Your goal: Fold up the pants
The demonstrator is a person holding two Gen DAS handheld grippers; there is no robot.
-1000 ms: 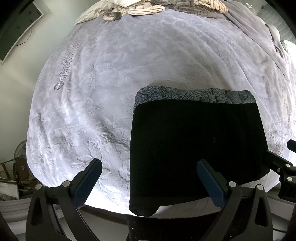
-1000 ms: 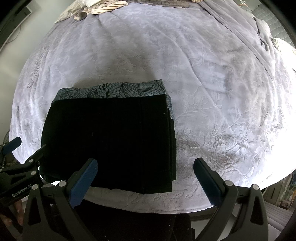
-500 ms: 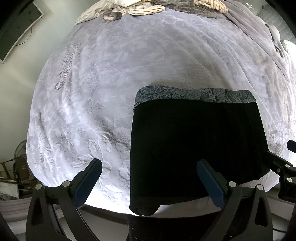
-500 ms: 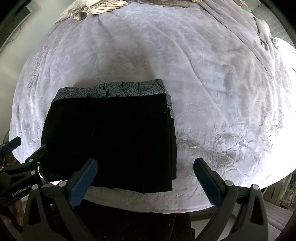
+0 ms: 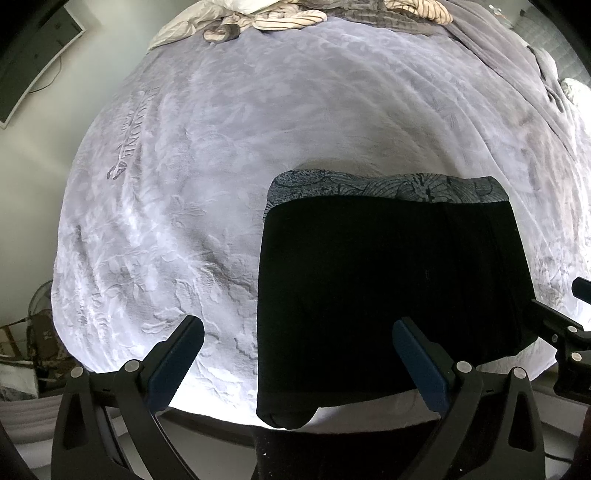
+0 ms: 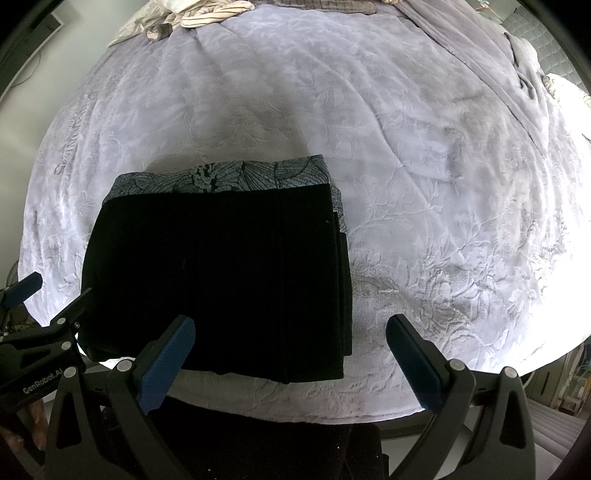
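The black pants [image 5: 388, 288] lie folded into a flat rectangle near the front edge of the bed, with a grey leaf-patterned band [image 5: 388, 188] along the far side. They also show in the right wrist view [image 6: 221, 280]. My left gripper [image 5: 295, 354] is open and empty, held above the front edge at the pants' left side. My right gripper [image 6: 291, 354] is open and empty, held above the front edge at the pants' right side. Neither touches the cloth. The right gripper's fingers [image 5: 554, 325] show at the right edge of the left wrist view.
The bed is covered by a pale lilac embossed blanket [image 5: 258, 129]. Crumpled striped and beige clothes [image 5: 266, 18] lie at the far end. A grey quilt [image 6: 498, 55] is bunched along the far right. A dark screen [image 5: 33, 51] hangs on the left wall.
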